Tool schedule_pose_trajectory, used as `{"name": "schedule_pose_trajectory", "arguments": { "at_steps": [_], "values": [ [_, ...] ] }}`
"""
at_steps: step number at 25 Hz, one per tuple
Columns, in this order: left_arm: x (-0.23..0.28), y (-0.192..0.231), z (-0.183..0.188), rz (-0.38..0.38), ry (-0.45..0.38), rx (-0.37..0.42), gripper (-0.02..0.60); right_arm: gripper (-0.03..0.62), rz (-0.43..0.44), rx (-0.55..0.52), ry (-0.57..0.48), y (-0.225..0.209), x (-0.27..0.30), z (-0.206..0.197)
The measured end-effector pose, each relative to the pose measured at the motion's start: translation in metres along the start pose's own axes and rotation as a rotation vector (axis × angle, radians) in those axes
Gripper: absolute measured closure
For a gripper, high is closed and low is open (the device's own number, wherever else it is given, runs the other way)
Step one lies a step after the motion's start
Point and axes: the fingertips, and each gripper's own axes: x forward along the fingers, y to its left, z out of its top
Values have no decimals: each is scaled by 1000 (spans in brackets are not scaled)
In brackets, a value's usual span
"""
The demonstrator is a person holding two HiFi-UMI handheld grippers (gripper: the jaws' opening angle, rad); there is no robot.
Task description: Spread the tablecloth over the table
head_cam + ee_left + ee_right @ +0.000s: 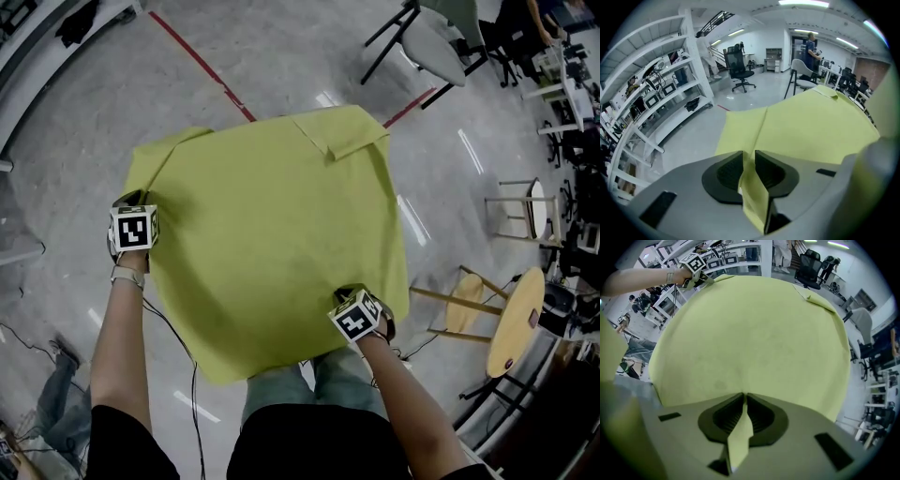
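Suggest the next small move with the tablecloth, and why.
Probably pull the left gripper outward a little: it and the right gripper both pinch the tablecloth, which lies mostly flat, but a fold shows beside the left gripper and the far corner is flipped over.

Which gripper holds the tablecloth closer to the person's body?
The right gripper, at the near edge; the left gripper grips the tablecloth farther out.
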Motion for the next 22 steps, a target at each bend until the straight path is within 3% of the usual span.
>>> {"name": "schedule_pose_trajectory", "arguments": {
  "at_steps": [6,13,16,22],
  "values": [
    [19,36,24,45,-2,7,497,554,-1,5,4,1,-1,0],
    [36,51,54,28,-5,18,497,556,0,15,5,2,-1,2],
    [41,68,65,94,-38,19,514,556,1,21,3,2,-1,1],
    [42,97,68,177,-22,-51,514,556,-2,27,10,1,-1,1]
  ]
}}
